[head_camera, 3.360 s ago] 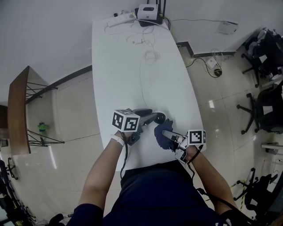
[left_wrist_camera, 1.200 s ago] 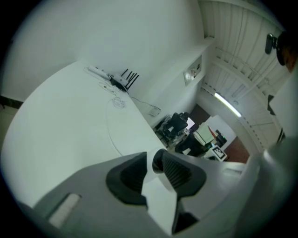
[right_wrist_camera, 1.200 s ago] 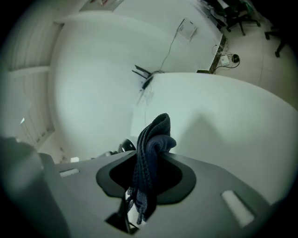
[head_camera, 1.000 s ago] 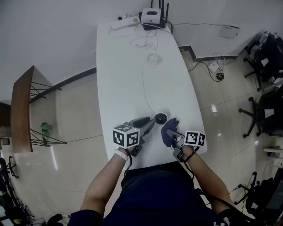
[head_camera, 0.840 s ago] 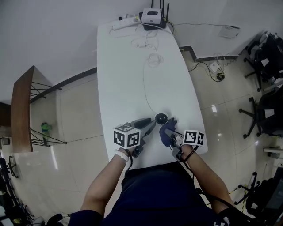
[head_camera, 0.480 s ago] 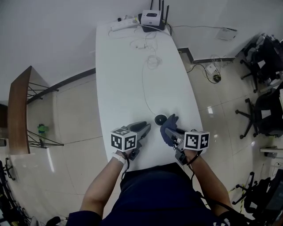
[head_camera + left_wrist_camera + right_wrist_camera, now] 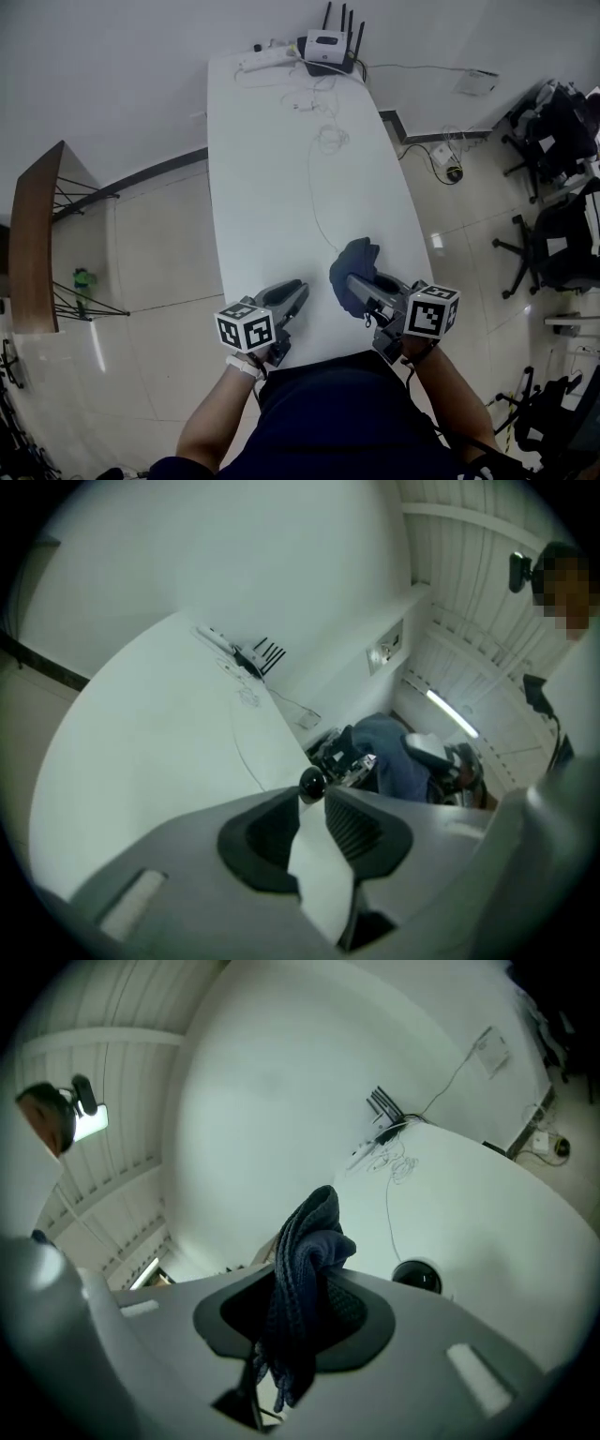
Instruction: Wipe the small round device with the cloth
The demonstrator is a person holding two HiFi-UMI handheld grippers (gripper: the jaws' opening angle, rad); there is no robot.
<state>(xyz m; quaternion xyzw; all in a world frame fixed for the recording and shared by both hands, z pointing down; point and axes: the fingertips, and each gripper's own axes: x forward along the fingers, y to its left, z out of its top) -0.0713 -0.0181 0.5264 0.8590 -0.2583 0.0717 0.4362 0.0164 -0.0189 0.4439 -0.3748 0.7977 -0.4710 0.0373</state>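
A: Changes since the earlier frame?
B: Right hand-held gripper (image 7: pixel 295 1290), clamped on dark blue cloth (image 7: pixel 314 1232), raised off the bench (image 7: pixel 272 169). Left hand-held gripper (image 7: pixel 314 803) drawn back; jaws just closing, narrow gap, nothing between them

A: Small round device (image 7: pixel 417 1277)?
B: Glossy black dome, on the bench beyond both grippers, clear of the cloth

A: Hidden?
B: Head view: cloth covers the device

The right gripper (image 7: pixel 298 1302) pinched the dark blue cloth (image 7: pixel 314 1232), whose bunched folds rose above the jaws. Just past the gripper, the small round device (image 7: pixel 417 1277) sat on the white bench (image 7: pixel 487 1213), its thin cable (image 7: pixel 388 1213) running toward a router (image 7: pixel 382 1108).
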